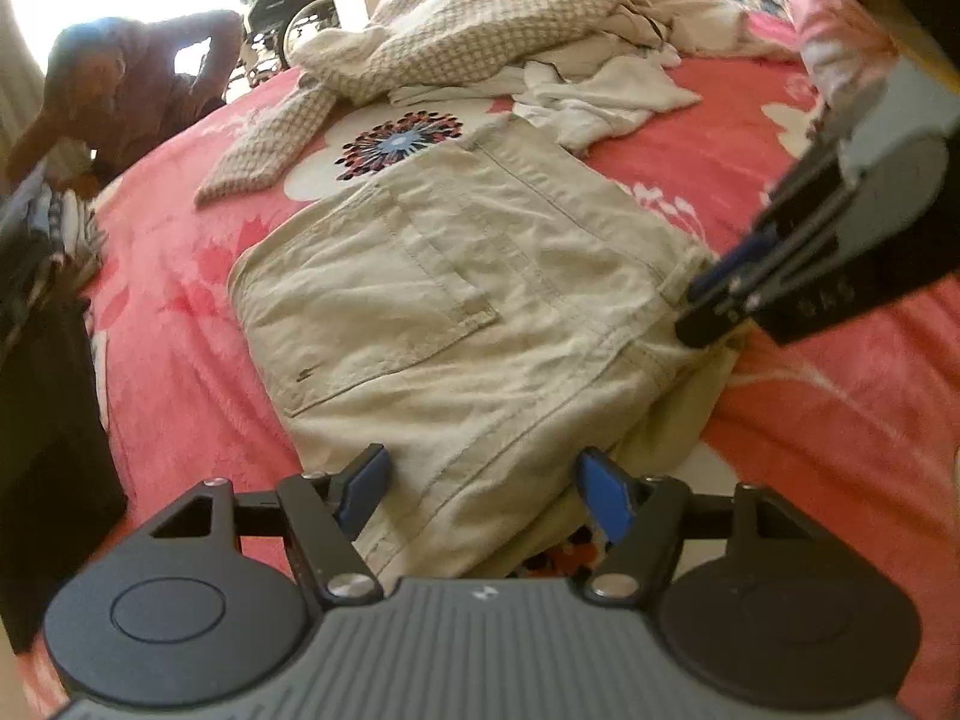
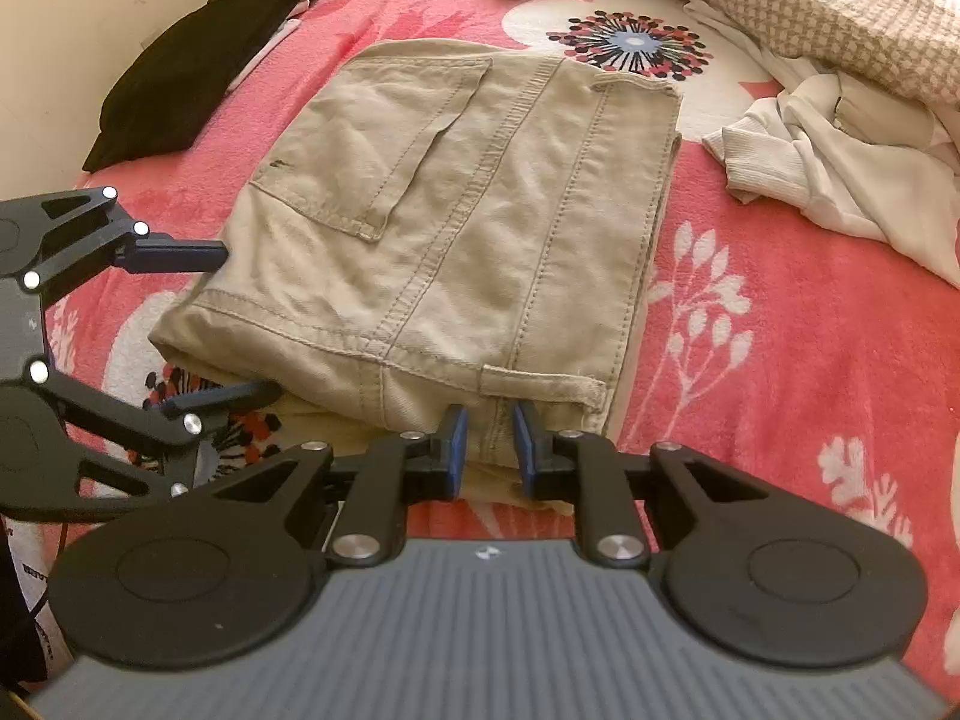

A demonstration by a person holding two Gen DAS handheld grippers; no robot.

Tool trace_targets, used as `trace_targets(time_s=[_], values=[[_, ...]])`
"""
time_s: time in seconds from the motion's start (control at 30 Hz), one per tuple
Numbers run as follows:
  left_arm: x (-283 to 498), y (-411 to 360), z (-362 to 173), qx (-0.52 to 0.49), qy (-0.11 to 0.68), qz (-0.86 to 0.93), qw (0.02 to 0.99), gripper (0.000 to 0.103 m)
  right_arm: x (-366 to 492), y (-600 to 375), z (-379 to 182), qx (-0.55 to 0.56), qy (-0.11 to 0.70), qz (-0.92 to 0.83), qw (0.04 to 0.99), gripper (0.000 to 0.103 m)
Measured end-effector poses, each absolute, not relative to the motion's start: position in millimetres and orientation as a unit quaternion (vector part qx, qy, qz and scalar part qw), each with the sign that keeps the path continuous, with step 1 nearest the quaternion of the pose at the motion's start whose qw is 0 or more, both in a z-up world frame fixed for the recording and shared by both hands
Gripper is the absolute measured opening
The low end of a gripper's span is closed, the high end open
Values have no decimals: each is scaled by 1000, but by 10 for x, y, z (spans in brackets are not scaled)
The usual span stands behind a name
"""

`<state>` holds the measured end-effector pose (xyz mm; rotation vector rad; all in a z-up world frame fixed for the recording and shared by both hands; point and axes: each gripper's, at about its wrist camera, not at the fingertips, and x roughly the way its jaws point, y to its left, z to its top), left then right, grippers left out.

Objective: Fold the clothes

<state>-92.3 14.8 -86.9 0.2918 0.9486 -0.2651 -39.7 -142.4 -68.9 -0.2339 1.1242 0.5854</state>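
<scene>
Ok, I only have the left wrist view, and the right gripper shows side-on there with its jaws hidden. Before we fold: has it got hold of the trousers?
Observer: It looks so. The right gripper is closed to a narrow gap, with the waistband edge of the trousers pinched between its pads.
Operator: Where along the waistband?
Observer: Just beside a belt loop, which lies flat along that edge.
</scene>
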Motion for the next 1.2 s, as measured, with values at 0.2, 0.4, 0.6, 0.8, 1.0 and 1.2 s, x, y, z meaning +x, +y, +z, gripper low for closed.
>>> trace_targets(time_s=[0.2, 0.4, 0.6, 0.8, 1.0, 1.2], values=[[-984, 222, -585, 100, 435, -157, 881, 67, -397, -1429, -679, -106, 524, 274, 799, 17], [-813, 189, -462, 91, 409, -157, 894, 67, -398, -1422, -679, -107, 525, 274, 799, 17], [-617, 202, -834, 87, 465, -130, 871, 68, -411, -1425, -679, -104, 525, 272, 800, 17], [-614, 253, -860, 70, 472, -126, 870, 68, -385, -1442, -658, -100, 527, 273, 799, 17], [-622, 233, -863, 71, 472, -124, 870, 68, -269, -1429, -311, -84, 495, 271, 821, 18], [-622, 225, -870, 74, 470, -124, 871, 68, -150, -1424, -417, -86, 503, 264, 819, 18]])
